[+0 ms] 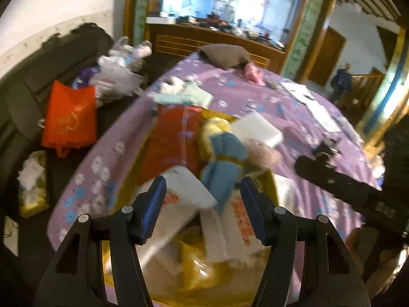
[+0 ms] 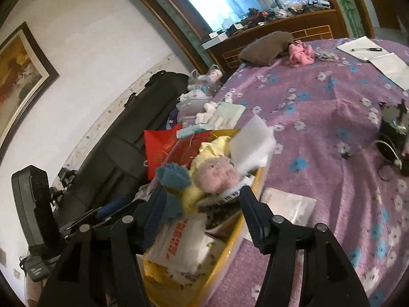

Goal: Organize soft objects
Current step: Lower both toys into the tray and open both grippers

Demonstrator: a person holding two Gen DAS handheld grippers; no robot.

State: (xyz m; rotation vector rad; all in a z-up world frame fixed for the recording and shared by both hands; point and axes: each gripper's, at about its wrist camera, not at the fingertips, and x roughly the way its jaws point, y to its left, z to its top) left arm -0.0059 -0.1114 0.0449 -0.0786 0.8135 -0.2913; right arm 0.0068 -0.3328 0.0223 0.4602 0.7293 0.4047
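Observation:
A yellow box (image 1: 272, 179) (image 2: 245, 220) on the purple flowered cloth holds soft things: a blue cloth (image 1: 222, 168) (image 2: 173, 176), a yellow cloth (image 1: 214, 130) (image 2: 212, 148), a pink fluffy toy (image 1: 263, 151) (image 2: 219, 174), white foam (image 1: 255, 128) (image 2: 255, 138), a red bag (image 1: 171, 140) and white packets (image 1: 179, 199) (image 2: 179, 245). My left gripper (image 1: 203, 209) is open and empty above the box's near end. My right gripper (image 2: 202, 215) is open and empty over the box, its arm also shows in the left wrist view (image 1: 332, 179).
A brown cloth (image 2: 265, 48) and a pink cloth (image 2: 301, 53) lie at the table's far edge, with papers and a pen (image 2: 365, 50). A dark device with cables (image 2: 393, 133) sits right. A black sofa (image 1: 30, 97) holds a red bag (image 1: 71, 117) and plastic bags.

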